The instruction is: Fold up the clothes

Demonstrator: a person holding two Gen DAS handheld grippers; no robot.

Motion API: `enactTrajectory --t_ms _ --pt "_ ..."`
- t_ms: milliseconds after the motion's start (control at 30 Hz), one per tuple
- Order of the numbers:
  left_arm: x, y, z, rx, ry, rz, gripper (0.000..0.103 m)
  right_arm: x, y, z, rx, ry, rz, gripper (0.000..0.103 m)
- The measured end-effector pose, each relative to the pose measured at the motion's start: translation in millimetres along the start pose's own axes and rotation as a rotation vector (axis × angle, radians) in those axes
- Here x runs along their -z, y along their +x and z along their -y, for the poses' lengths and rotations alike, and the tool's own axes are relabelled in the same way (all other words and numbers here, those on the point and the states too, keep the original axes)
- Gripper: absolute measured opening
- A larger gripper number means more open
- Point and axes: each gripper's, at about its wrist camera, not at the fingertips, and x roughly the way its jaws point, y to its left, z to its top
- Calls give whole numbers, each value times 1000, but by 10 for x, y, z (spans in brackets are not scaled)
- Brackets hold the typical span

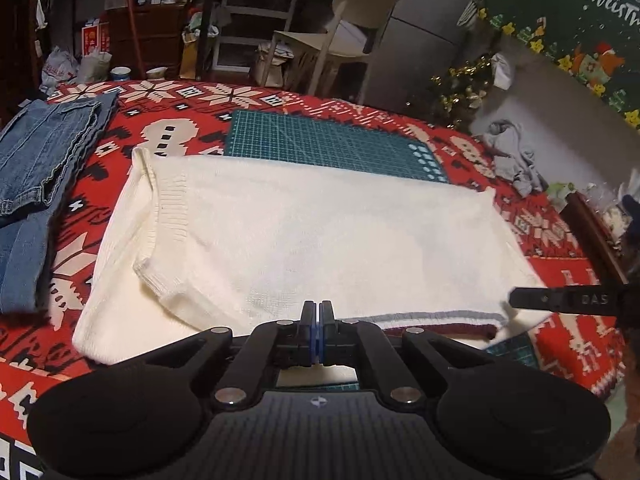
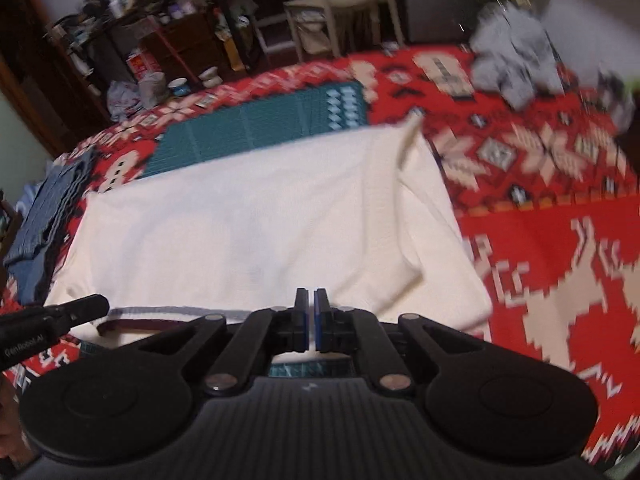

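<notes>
We see a cream knit sweater (image 1: 304,236) lying flat across the middle of a desk covered with a red blanket (image 1: 568,276) patterned with white snowflakes and reindeer. The sweater's far edge overlaps a green cutting mat (image 1: 332,144), and 1 sleeve (image 1: 168,220) is folded inward over the body on the left side. Along the near edge runs a grey and maroon striped hem (image 1: 436,322).

The left tool (image 1: 316,312) sits at that near edge with its 2 black fingers pressed together, blue pads meeting; we cannot tell whether any cloth is pinched between them. The right tool (image 2: 310,308) also sits at the near edge, fingers nearly together with only a thin slit between the blue pads (that view is blurred, so we cannot tell if it grips fabric). From the left wrist view, a finger of the right tool shows at the sweater's right corner.

To the left of the sweater lies folded blue denim (image 1: 36,176). On the far right of the blanket rests a crumpled grey garment (image 1: 516,160). Beyond the desk stand a pale chair (image 1: 344,32) and cluttered shelves (image 1: 132,12).
</notes>
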Motion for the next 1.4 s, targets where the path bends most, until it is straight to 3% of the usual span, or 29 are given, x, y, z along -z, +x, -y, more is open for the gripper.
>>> enactTrajectory --t_ms 100,367,600,867,1033,1100,1200,1400 --pt "18 49 -11 -27 9 -13 2 -6 71 157 -26 74 -26 3" --pt "41 66 -35 -36 -9 -38 2 70 108 225 -8 107 -52 2" --pt "39 50 -39 -43 -7 -26 2 6 -60 439 -25 226 42 4" --pt "38 99 -8 -59 13 -23 2 -13 155 522 23 240 5 0" --pt "38 96 -16 -56 13 -24 2 8 73 580 57 267 33 0" --pt "39 95 -19 -56 13 -24 2 17 32 623 84 287 49 6" --pt "42 100 -8 -61 19 -23 2 34 -11 697 142 318 62 6" --pt "43 88 -24 -61 11 -20 2 50 54 567 72 286 27 6"
